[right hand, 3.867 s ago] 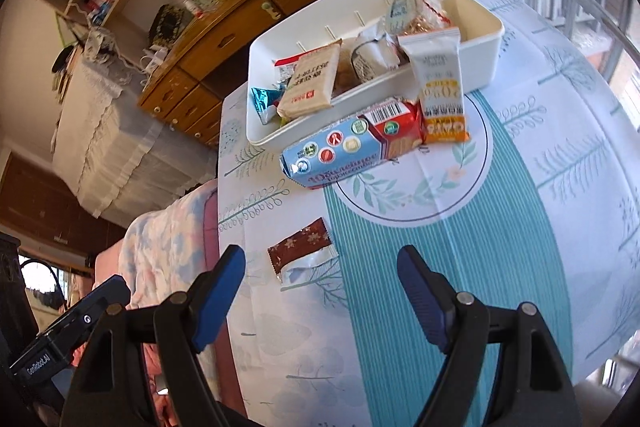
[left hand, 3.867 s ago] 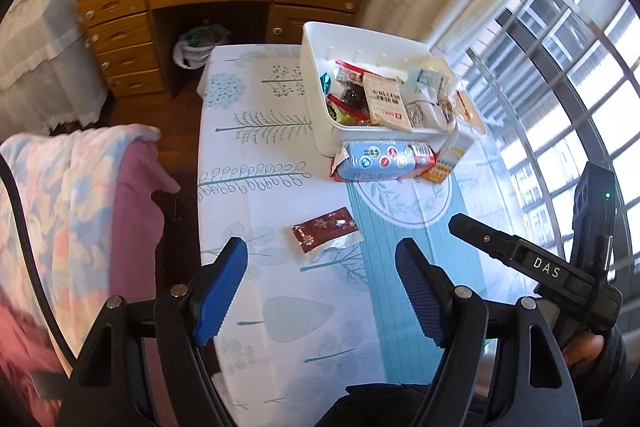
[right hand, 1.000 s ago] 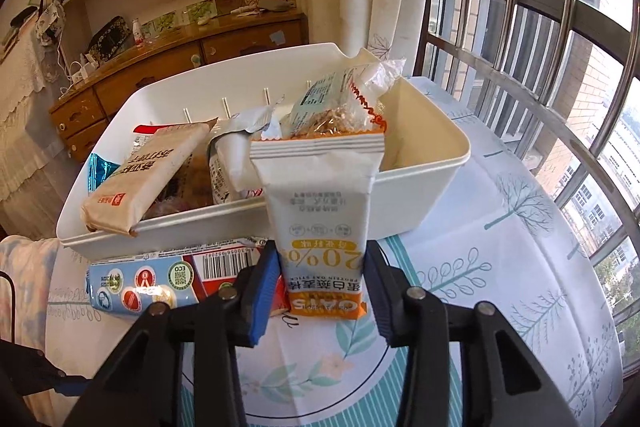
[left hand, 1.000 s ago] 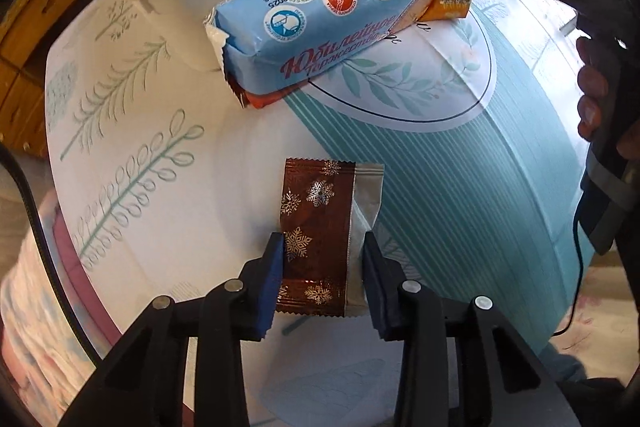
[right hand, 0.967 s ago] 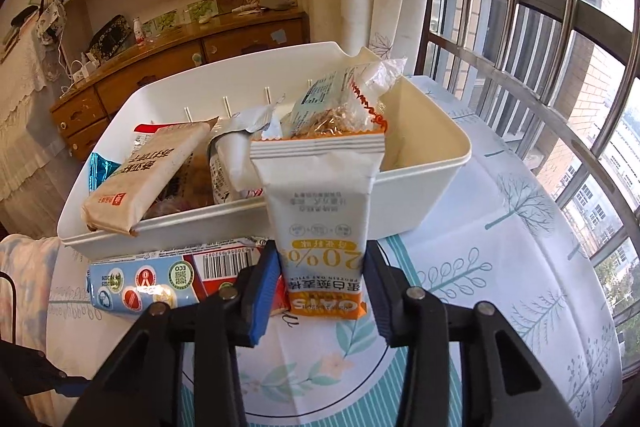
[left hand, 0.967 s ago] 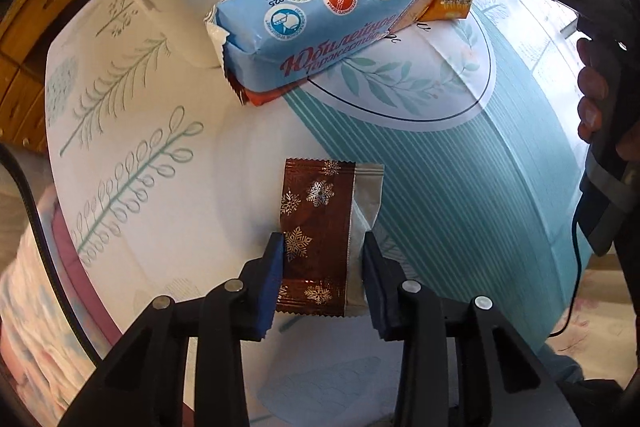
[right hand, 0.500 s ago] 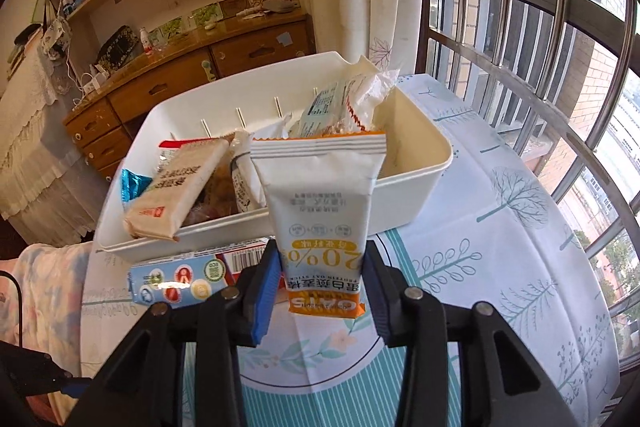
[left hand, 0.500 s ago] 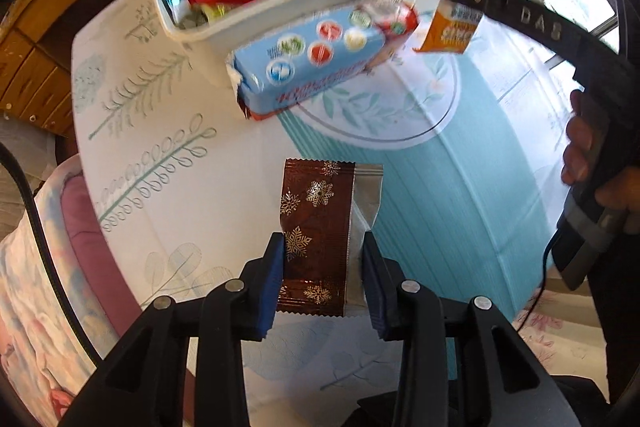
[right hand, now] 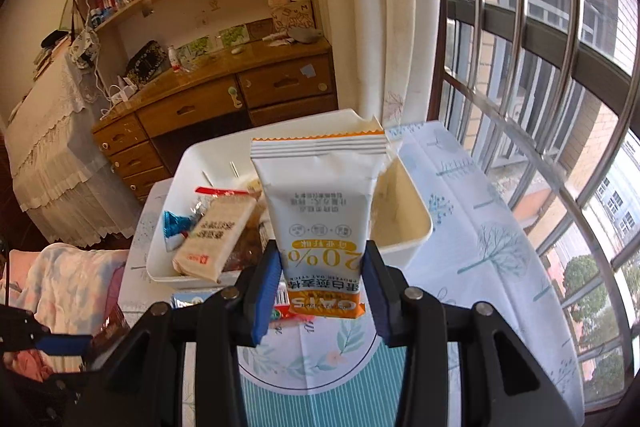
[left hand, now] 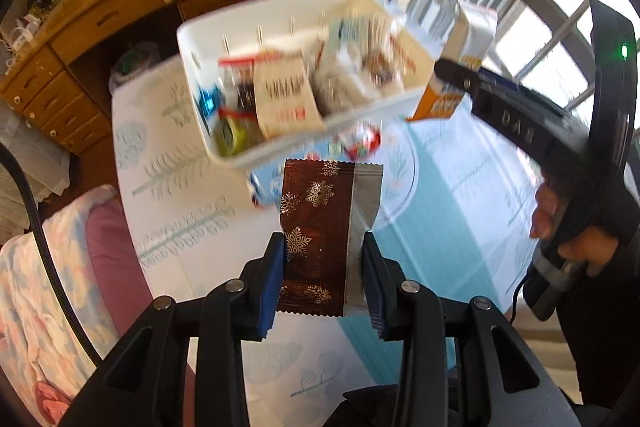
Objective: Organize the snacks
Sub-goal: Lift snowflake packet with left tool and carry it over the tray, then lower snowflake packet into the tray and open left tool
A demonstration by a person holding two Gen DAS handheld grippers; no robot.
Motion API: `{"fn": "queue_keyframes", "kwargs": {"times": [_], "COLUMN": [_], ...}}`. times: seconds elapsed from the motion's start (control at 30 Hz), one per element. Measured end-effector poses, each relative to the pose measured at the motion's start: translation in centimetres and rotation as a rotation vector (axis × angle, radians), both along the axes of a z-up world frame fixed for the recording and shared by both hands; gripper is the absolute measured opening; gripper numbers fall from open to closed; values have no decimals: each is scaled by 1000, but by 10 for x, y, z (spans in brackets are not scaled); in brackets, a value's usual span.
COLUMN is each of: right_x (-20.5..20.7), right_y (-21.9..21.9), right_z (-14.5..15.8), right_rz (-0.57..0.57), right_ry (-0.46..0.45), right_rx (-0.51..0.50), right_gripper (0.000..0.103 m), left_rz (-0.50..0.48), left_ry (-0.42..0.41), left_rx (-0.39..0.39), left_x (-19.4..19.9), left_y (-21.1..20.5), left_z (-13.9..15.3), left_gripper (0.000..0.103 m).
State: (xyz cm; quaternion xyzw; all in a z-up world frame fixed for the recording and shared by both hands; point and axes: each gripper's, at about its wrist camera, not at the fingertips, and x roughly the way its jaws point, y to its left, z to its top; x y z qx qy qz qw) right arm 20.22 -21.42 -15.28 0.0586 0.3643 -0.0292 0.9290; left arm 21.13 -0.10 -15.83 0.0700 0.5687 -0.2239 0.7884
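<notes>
My left gripper [left hand: 323, 269] is shut on a brown snowflake snack packet [left hand: 316, 223] and holds it in the air in front of the white bin [left hand: 256, 27]. My right gripper [right hand: 322, 279] is shut on a white and orange oat snack packet [right hand: 320, 203], held above the near edge of the bin [right hand: 416, 227]. That packet also shows in the left wrist view [left hand: 460, 67], at the bin's right end. The bin holds several snack packs. A blue biscuit pack [left hand: 264, 183] lies on the table against the bin's front, mostly hidden.
The table has a white and teal leaf-print cloth [left hand: 460, 187]. A wooden desk with drawers [right hand: 208, 107] stands behind the table, a barred window [right hand: 540, 67] to the right. A pink blanket [left hand: 48, 267] lies at the table's left side.
Both grippers have risen from the table with their packets and moved toward the bin. The left wrist view is now blurred by motion.
</notes>
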Motion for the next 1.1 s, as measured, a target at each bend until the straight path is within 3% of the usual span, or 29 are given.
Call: {"fn": "queue_keyframes", "kwargs": {"times": [0.2, 0.47, 0.83, 1.1], "right_x": [15, 42, 87, 107], "right_y": [-1, -4, -13, -21], "right_z": [30, 48, 44, 30], "right_rz": [71, 155, 253, 304], "right_ry": [-39, -71, -43, 24], "right_rx": [-22, -27, -10, 69], "right_gripper": [40, 40, 41, 44], "left_rz": [66, 193, 366, 433], "left_ry": [-86, -160, -247, -231], "left_rx": [-36, -78, -133, -154], "left_x": [23, 62, 107, 122], "left_y": [-8, -10, -9, -13], "left_z": [34, 59, 51, 38], "left_gripper": [35, 35, 35, 38]}}
